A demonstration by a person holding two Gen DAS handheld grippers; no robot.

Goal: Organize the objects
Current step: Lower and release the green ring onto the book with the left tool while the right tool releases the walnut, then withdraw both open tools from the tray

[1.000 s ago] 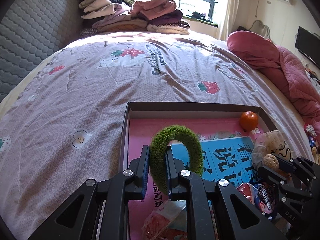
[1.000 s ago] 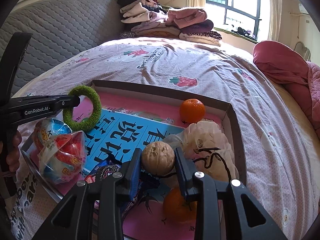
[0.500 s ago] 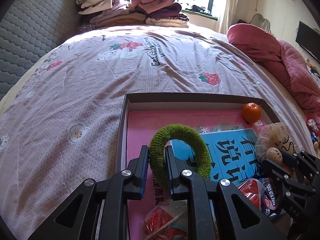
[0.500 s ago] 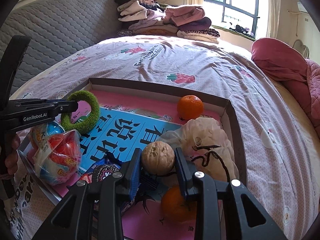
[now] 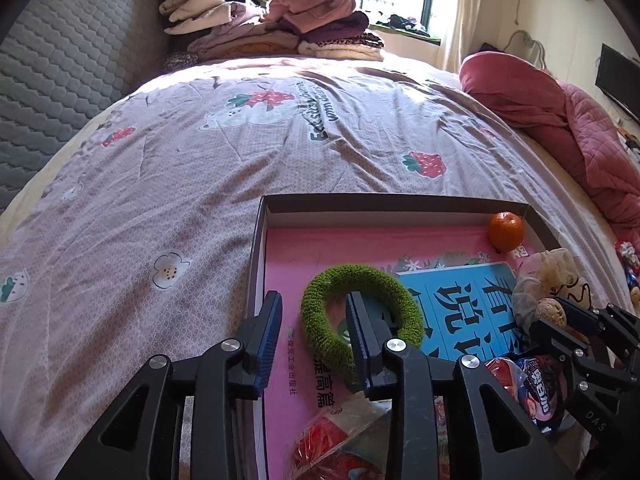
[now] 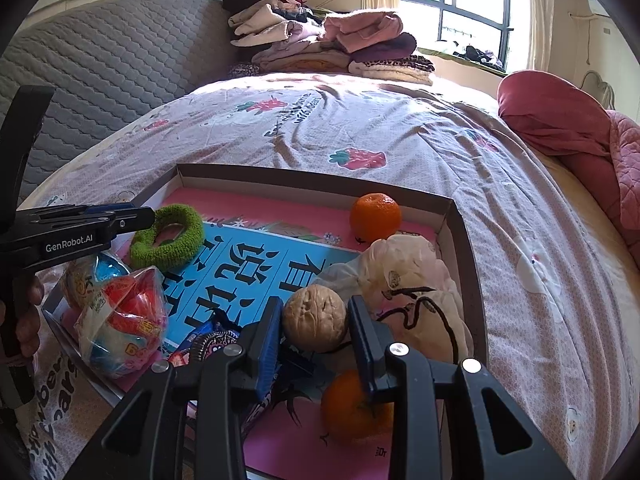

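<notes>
Left gripper (image 5: pixel 316 340), fingers spread apart: the green loop scrunchie (image 5: pixel 362 316) lies flat on the pink book cover (image 5: pixel 328 248) inside the shallow cardboard box (image 5: pixel 392 204), its near-left arc between the two blue pads, the right finger (image 5: pixel 358 334) standing inside the loop; contact cannot be judged. Right gripper (image 6: pixel 314 330), fingers clenched on a walnut (image 6: pixel 314 318), held above the box contents near a cream drawstring pouch (image 6: pixel 416 276). A mandarin (image 6: pixel 375 216) rests at the box's far right corner; another (image 6: pixel 352 404) lies below the right gripper.
</notes>
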